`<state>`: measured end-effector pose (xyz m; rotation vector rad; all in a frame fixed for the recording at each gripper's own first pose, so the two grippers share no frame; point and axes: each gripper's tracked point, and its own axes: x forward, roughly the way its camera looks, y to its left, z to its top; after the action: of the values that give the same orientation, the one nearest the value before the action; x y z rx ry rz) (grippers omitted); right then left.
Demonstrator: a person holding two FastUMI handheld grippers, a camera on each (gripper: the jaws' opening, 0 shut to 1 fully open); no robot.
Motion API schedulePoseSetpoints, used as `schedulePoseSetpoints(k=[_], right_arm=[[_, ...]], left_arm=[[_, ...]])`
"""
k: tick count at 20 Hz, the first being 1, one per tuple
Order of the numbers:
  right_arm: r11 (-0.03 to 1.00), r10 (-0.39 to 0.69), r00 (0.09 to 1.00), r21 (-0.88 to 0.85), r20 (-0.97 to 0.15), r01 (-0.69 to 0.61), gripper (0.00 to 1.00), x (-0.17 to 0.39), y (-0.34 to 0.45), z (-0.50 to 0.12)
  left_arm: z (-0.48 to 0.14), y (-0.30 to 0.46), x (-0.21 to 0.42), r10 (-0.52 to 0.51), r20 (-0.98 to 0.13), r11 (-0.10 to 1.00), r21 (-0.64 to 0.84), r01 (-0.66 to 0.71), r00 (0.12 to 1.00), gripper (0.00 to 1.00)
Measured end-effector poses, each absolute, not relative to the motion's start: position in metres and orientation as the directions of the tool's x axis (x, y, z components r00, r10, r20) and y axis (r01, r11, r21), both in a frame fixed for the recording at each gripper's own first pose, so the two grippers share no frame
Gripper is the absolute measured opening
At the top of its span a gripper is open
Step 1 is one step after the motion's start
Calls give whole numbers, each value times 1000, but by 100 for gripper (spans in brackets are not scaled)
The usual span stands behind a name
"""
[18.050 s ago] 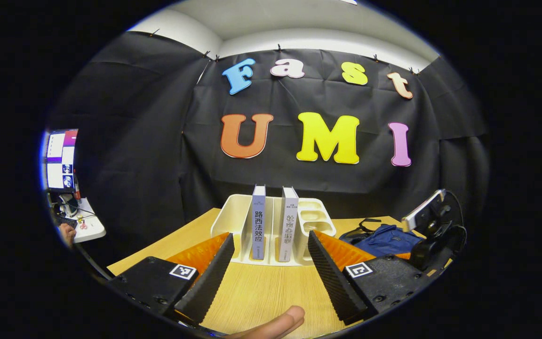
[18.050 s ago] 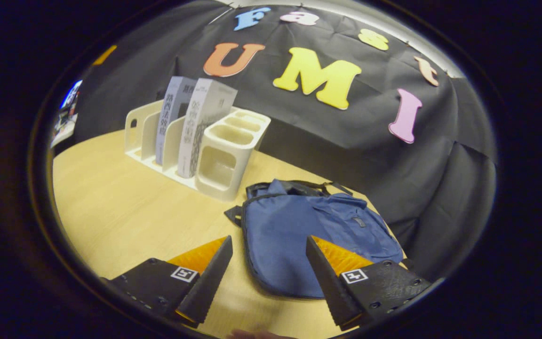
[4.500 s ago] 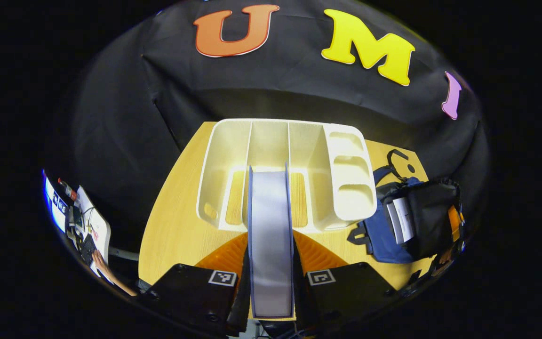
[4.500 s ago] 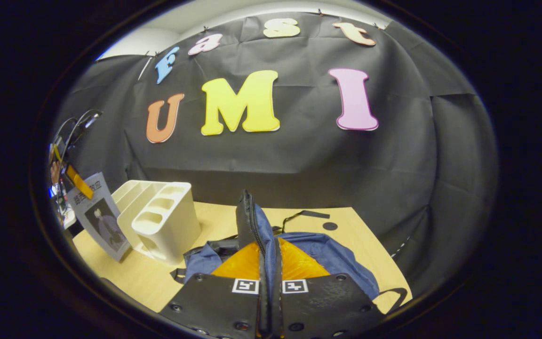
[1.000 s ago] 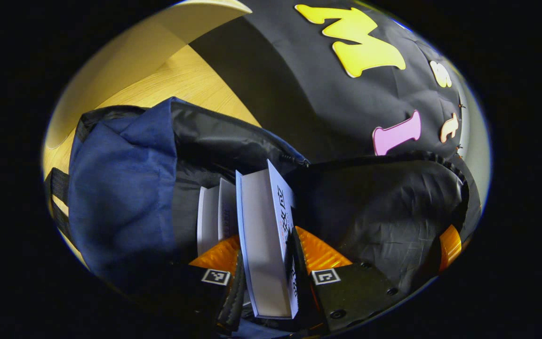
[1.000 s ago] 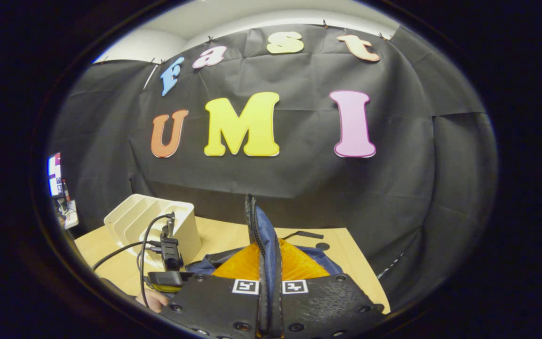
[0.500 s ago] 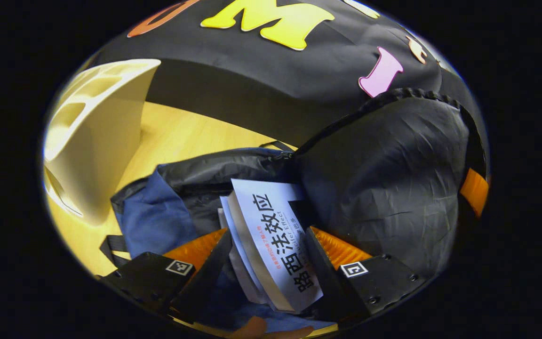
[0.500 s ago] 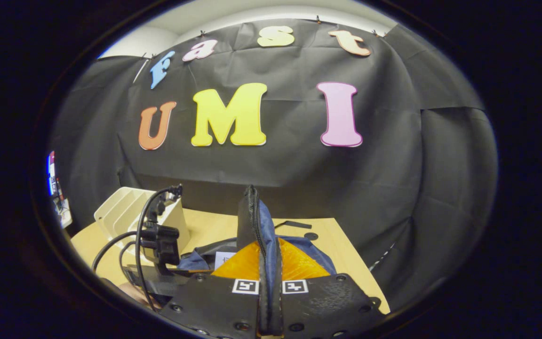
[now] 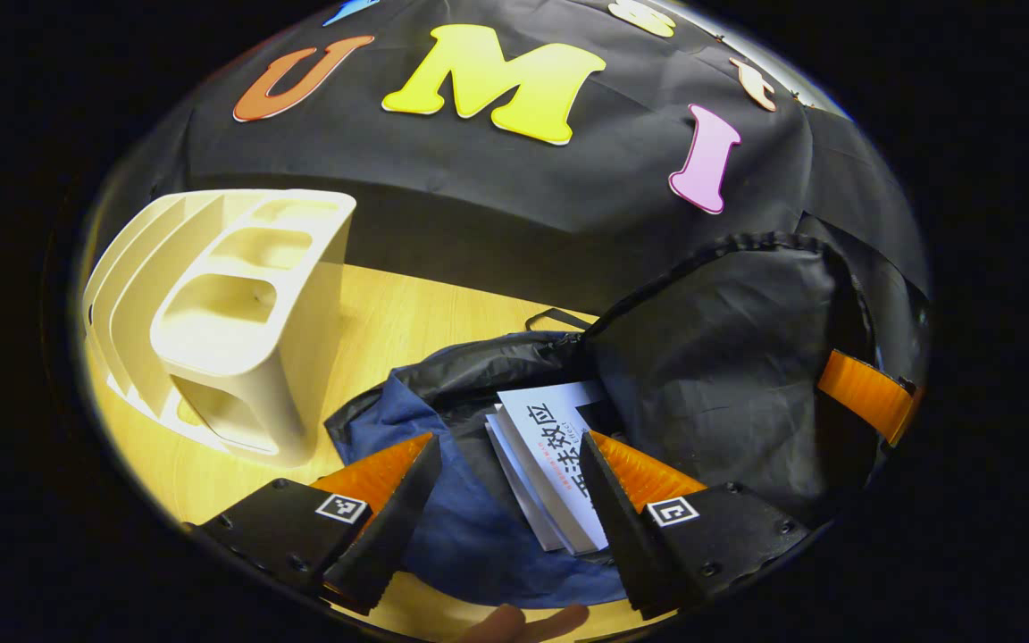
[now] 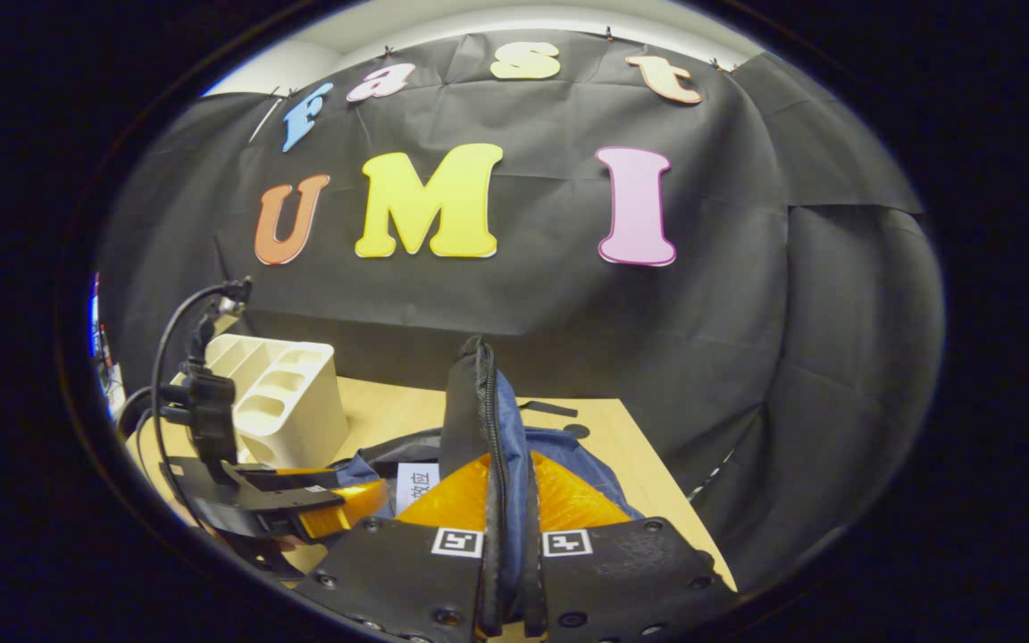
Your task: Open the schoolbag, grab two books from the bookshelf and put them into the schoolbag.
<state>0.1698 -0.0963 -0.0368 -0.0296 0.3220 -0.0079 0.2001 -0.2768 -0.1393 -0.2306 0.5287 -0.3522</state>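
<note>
In the left gripper view, your left gripper (image 9: 504,455) hangs over the open schoolbag (image 9: 470,536) with its jaws spread wide and nothing between them. The schoolbag lies on the tabletop (image 9: 398,308), blue outside and black-lined inside, its flap (image 9: 729,357) lifted up on the right. Two books (image 9: 550,460) lie stacked inside the mouth of the bag, the top one showing a pale cover with dark printed characters; they sit just ahead of your right-hand finger (image 9: 608,487), apart from it as far as you can tell. The white bookshelf (image 9: 238,313) stands on the tabletop to the left of the bag, near it but not touching, and its slots that show here hold no books. At the right edge the other gripper's finger (image 9: 863,393) shows against the raised flap. A fingertip of your hand (image 9: 523,621) shows at the bottom edge.

In the right gripper view, your right gripper (image 10: 508,500) has its jaws pressed together on the zippered edge of the schoolbag's flap (image 10: 479,402), holding it upright. Below it the schoolbag (image 10: 586,455) rests on the tabletop (image 10: 622,446), with a corner of a book (image 10: 416,482) showing inside. Your left gripper (image 10: 300,509) sits low at the left, beside the bag's mouth, its cable rising above it. The bookshelf (image 10: 291,402) stands behind it on the tabletop.
</note>
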Motion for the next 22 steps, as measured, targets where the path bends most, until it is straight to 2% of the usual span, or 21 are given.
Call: schedulePoseSetpoints(k=[8, 9, 10, 12, 15, 18, 19, 22], right_arm=[[996, -74, 942, -69, -327, 55, 10, 144, -101, -52], [996, -71, 946, -74, -318, 50, 17, 138, -99, -51], [996, -67, 947, -76, -315, 45, 17, 132, -97, -51], [995, -72, 951, -92, -300, 46, 31, 121, -95, -50], [992, -73, 960, -117, -270, 42, 31, 99, -89, -49], [992, -55, 973, -120, -226, 29, 51, 77, -75, -42], [993, -52, 976, -118, -210, 27, 54, 70, -73, -39], [993, -39, 986, -112, -162, 21, 73, 47, -64, -30]], left_arm=[[-129, -200, 168, -266, -417, 959, -202, 196, 869, 98], [-126, -193, 163, -258, -405, 962, -196, 192, 877, 98], [-121, -184, 158, -247, -393, 965, -185, 187, 886, 97], [-114, -164, 147, -200, -363, 977, -137, 161, 910, 98], [-105, -140, 126, -158, -325, 986, -100, 132, 932, 98], [-96, -121, 102, -125, -290, 990, -99, 100, 949, 98], [-93, -114, 94, -111, -279, 992, -94, 88, 954, 97], [-80, -93, 71, -67, -235, 995, -90, 47, 970, 98]])
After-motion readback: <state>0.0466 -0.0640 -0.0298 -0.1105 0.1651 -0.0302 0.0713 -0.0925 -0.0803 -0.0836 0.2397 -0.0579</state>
